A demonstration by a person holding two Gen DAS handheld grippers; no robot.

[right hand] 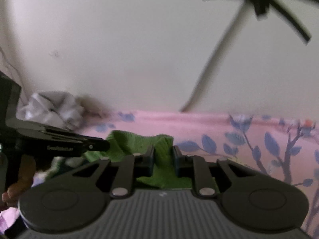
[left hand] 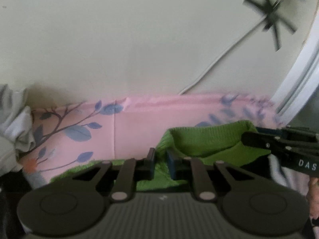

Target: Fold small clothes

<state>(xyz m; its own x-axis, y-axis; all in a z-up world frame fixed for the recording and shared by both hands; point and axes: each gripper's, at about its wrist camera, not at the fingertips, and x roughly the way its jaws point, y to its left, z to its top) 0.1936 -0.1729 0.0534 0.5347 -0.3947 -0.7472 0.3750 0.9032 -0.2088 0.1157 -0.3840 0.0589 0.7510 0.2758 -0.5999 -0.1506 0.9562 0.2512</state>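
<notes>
The green knit garment (left hand: 201,145) lies bunched on a pink sheet (left hand: 139,135) printed with blue leaves (a crumpled grey-white cloth (right hand: 51,107) sits far left by the wall). The left gripper (left hand: 161,164) pinches a fold of it between narrow jaws. Just to its right, the right gripper (right hand: 163,160) clamps another fold.

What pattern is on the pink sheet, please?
The sheet has blue leaves on dark branches, clearest in the right wrist view.
</notes>
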